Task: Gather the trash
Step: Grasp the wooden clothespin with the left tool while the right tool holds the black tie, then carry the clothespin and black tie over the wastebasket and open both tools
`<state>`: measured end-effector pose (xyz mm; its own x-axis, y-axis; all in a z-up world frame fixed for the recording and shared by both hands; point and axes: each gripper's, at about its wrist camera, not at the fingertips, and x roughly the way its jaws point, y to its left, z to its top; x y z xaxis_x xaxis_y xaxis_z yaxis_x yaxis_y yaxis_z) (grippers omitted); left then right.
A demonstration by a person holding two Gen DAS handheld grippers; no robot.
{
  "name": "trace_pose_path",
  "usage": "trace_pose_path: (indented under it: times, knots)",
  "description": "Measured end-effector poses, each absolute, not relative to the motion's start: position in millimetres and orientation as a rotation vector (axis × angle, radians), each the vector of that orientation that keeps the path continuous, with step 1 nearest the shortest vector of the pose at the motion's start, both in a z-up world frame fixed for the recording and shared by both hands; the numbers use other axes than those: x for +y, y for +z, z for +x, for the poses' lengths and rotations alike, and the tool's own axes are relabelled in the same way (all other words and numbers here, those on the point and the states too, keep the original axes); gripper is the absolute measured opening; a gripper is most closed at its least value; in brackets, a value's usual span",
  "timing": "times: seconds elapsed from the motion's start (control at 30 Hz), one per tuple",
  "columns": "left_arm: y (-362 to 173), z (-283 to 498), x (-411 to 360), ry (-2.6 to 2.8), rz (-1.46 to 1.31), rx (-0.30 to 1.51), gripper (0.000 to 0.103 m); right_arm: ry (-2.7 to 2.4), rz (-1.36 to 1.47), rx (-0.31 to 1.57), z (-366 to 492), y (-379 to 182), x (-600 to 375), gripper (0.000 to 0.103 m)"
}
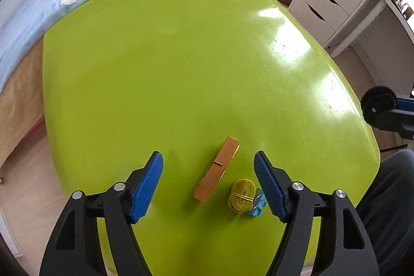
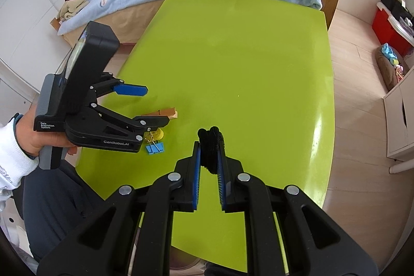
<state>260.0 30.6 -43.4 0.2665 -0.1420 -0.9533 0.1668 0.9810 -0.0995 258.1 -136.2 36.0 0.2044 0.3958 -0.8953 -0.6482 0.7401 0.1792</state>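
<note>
- Left hand: at the left of the right wrist view, in a white sleeve, wrapped round the grey handle of the left gripper. Its fingers are partly hidden behind the black body.
- Writing on that body, readable in white: "Data Acquisition System" on the block above the handle, "GenRobot.AI" along the lower arm.
- Left gripper, own view: released, jaws apart with nothing pressed between the blue pads. It hangs over the near part of the green table.
- Wooden clothespin: lies flat on the table between the open pads, touching neither. In the right wrist view only its far end shows past the left gripper's lower arm.
- Rolled yellow tape measure: bound with a thin band, on the table just right of the clothespin and close to the right-hand pad. In the right wrist view it is mostly hidden under the left gripper.
- Blue binder clip: just beside the tape roll; partly covered by the pad in the left view, plain in the right view.
- Right gripper: clenched on a black fuzzy thing, perhaps a hair tie; its kind is hard to tell. It is held above the table's near part, right of the clothespin, and cut off at the left view's right edge.
</note>
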Motion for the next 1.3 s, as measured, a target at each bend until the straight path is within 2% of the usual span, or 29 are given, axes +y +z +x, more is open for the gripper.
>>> trace_pose_path:
  times: [0.03, 0.07, 0.23, 0.3, 0.4, 0.63, 0.97, 1.3]
  knots:
    - [-48.5, 260.8, 30.8, -0.217, 0.027, 1.297, 0.063, 0.741, -0.259, 1.155, 260.0, 35.1, -135.0, 0.011]
    - [-52.1, 261.8, 31.2, -0.214, 0.035, 1.308, 0.053, 0.743, -0.259, 1.156, 261.8, 34.1, -134.2, 0.011]
    - [-50.0, 260.0, 31.0, -0.241, 0.049, 1.284, 0.042, 0.749, -0.263, 1.157, 265.1, 29.6, -130.3, 0.011]
    - [-49.8, 258.7, 31.5, -0.278, 0.032, 1.28, 0.02, 0.746, -0.269, 1.158, 265.7, 26.1, -129.2, 0.011]
    - [-48.6, 255.6, 28.5, -0.286, 0.034, 1.262, 0.013, 0.747, -0.274, 1.158, 262.2, 20.9, -129.0, 0.011]
    - [-18.6, 238.3, 40.6, -0.223, 0.004, 1.177, 0.013, 0.727, -0.271, 1.137, 237.5, 26.9, -136.5, 0.011]
    - [57.2, 126.1, 23.2, -0.2, -0.06, 1.073, 0.013, 0.746, -0.274, 1.095, 145.9, 69.4, -164.3, 0.011]
    - [49.4, 7.9, -9.0, -0.195, -0.147, 1.086, 0.013, 0.816, -0.261, 1.197, 40.3, 37.2, -176.8, 0.011]
